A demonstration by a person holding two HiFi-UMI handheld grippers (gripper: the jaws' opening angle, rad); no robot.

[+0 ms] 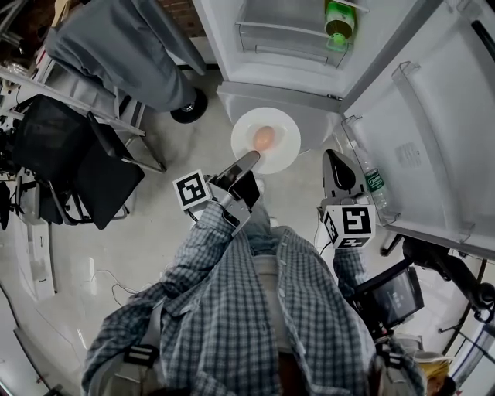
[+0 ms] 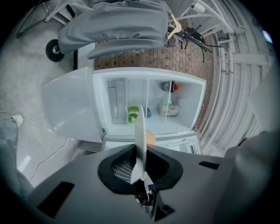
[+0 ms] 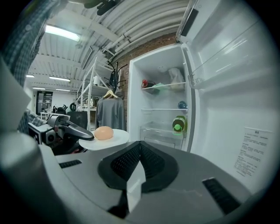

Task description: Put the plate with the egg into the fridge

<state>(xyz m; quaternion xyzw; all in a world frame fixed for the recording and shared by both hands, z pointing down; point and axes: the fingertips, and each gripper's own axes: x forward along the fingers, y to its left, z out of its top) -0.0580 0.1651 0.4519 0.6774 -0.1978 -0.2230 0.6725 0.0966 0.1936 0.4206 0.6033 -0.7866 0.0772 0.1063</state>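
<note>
A white plate [image 1: 280,144] with a brown egg [image 1: 264,138] on it hangs level in front of the open fridge [image 1: 271,89]. My left gripper [image 1: 248,160] is shut on the plate's near rim. In the left gripper view the plate [image 2: 140,131] stands edge-on between the jaws, with the egg [image 2: 150,138] just behind it. My right gripper [image 1: 333,159] is shut with nothing in it, right of the plate and near the open fridge door [image 1: 433,108]. The right gripper view shows the plate [image 3: 114,139] and egg [image 3: 103,132] at the left, in front of the fridge shelves.
A green bottle [image 1: 338,23] lies on a lower fridge shelf. A water bottle [image 1: 374,186] stands in the door rack. A black chair [image 1: 85,162] and a grey hanging garment [image 1: 124,46] are at the left, and a small screen [image 1: 390,294] at the lower right.
</note>
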